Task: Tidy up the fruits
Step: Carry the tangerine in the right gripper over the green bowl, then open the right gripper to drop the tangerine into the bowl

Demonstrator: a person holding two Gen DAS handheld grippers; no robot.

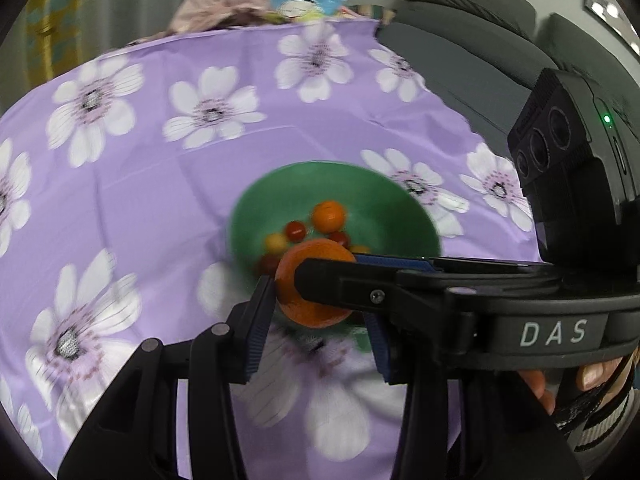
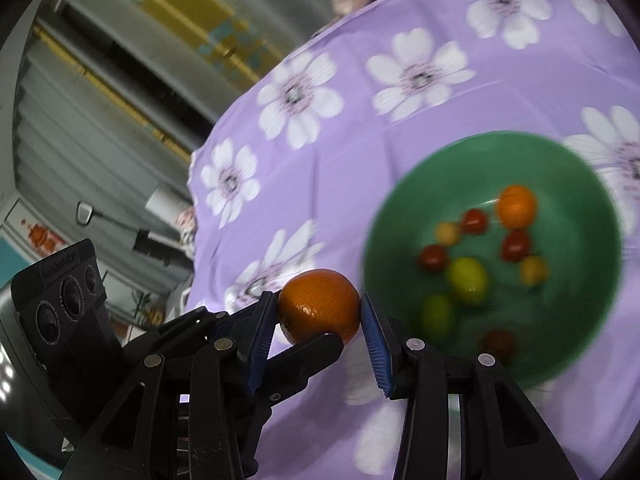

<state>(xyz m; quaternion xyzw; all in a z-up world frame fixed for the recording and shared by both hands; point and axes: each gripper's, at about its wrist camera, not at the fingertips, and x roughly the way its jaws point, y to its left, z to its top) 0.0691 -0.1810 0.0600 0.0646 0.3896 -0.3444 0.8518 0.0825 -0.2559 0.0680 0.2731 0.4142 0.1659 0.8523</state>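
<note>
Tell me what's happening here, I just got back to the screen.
A person is working two handheld grippers over a table with a purple flowered tablecloth. Both the right gripper and the left gripper appear clamped on the same mandarin, crossing each other, and it is held in the air beside the green bowl. The bowl already holds a smaller orange fruit and several small red, yellow and green ones. The pictures are blurred.
</note>
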